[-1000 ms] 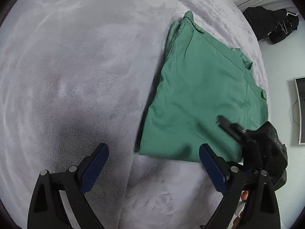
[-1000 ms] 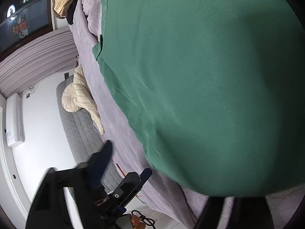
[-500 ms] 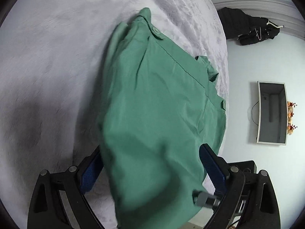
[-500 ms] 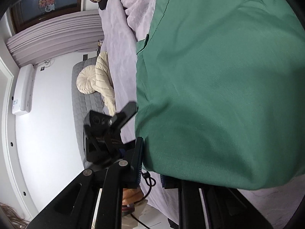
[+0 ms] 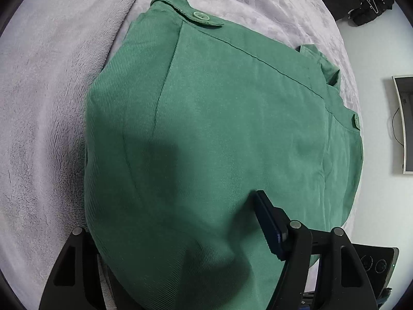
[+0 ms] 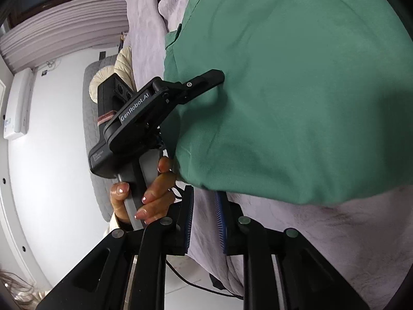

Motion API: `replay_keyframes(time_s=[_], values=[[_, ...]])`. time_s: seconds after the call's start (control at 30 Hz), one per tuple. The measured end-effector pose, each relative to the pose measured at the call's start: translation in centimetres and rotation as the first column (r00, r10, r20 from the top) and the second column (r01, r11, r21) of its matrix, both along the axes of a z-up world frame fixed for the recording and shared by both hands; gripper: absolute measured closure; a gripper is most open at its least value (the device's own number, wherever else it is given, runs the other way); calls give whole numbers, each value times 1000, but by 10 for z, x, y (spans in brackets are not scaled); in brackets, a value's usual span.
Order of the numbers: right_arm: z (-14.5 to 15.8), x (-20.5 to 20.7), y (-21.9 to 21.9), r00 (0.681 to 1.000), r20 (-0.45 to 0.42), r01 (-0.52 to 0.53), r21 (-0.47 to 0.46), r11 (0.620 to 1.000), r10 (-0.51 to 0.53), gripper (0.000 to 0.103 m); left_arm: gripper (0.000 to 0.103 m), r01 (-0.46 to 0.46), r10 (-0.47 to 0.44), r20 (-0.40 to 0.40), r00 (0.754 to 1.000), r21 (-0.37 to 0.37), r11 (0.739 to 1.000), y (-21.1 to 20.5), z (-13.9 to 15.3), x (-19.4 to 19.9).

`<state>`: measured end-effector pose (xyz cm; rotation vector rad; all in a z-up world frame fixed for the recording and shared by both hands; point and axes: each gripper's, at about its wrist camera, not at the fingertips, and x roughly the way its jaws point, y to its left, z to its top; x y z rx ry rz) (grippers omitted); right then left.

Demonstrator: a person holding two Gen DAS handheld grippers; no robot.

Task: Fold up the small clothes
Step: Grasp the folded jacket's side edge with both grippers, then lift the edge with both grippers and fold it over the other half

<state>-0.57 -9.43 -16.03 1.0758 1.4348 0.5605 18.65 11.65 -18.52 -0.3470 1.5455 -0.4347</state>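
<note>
Left gripper [image 5: 180, 232] straddles the near fold of the green garment [image 5: 219, 118]; black plastic arms, ribbed blue pads; its jaws have just been closing with the cloth bulging between them; right pad presses the fabric, left pad hidden under the cloth, so can't tell if it's truly clamped. In the right wrist view the person's left hand [image 6: 144, 193] grips that tool's grey handle, one black finger [image 6: 206, 78] dimpling the cloth. Right gripper [image 6: 205, 219] has just been opening, pads parted a little, nothing between them, just off the garment's near edge. Garment: fine-ribbed twill, folded into a thick rounded block, stitched seam across, button tabs [image 5: 200, 16] at the far end; lies on a fuzzy pale lilac blanket [image 5: 46, 82] over a bed. Beyond: white wall, dark clothes [image 5: 361, 0] hanging, grey quilted headboard [image 6: 90, 118], cream cushion [image 6: 103, 82].
</note>
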Motion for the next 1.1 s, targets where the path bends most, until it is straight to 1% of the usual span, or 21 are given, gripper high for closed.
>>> replay_keyframes(time_s=[0.03,0.1,0.13,0.17,0.2,0.23,0.27,0.3,0.33,0.37,0.4,0.47,0.53,0.6,0.67,0.73,0.83,0.9,0.97,1.03,1.1], values=[[4,-2,-6,1000,-7,-20,-21,1000,19,68,30,-1,1,-1,1000,11,1000,-2,-1,1],[15,-6,-20,999,1,-39,-40,998,39,26,30,4,-4,0,1000,35,999,-4,-3,1],[21,-7,-28,999,12,-43,-46,998,44,22,34,12,-12,5,1000,48,999,-2,-3,0],[28,-7,-37,999,29,-43,-60,997,45,22,58,22,-24,23,999,91,996,-4,-2,-1],[36,-6,-47,998,46,-41,-82,996,45,22,73,27,-31,36,999,120,992,-5,0,-1],[42,-3,-57,997,62,-28,-114,993,35,22,80,16,-22,49,999,127,992,-4,3,-2],[50,0,-67,996,83,-4,-166,986,18,25,85,4,-12,62,998,131,991,-4,8,-2],[56,5,-78,994,107,19,-231,973,6,39,89,-4,-6,72,997,135,991,-5,12,-2],[62,12,-87,991,132,34,-301,953,6,54,89,-7,-4,84,996,130,991,-7,19,-4],[65,20,-94,989,149,44,-359,932,10,82,91,-5,-7,102,995,116,993,-8,27,-6],[66,27,-100,988,156,54,-390,919,8,89,91,0,-12,126,992,98,995,-11,38,-8],[61,41,-108,984,176,76,-430,899,1,90,92,12,-23,173,985,65,998,-16,59,-13],[48,52,-111,985,173,62,-474,879,24,90,92,20,-31,206,978,55,998,-23,76,-18],[19,61,-104,992,120,17,-504,864,50,90,92,19,-28,231,973,41,999,-29,91,-21],[-20,64,-94,996,55,-36,-519,854,76,92,92,18,-21,245,969,13,1000,-40,101,-23],[-31,63,-97,995,84,-8,-505,863,59,94,92,24,-25,270,962,8,1000,-54,115,-26],[-28,60,-105,995,95,11,-471,882,38,94,92,55,-54,316,947,6,998,-75,139,-26],[-30,59,-110,994,102,8,-455,891,43,94,92,89,-96,346,933,35,995,-105,151,-28],[-32,58,-117,995,98,23,-415,910,20,94,92,150,-178,380,908,102,983,-139,161,-35],[-33,54,-128,995,97,53,-361,931,-19,94,92,224,-274,402,874,167,960,-175,167,-43],[-34,45,-149,992,89,107,-285,953,-85,93,92,297,-368,416,832,227,928,-211,170,-54]])
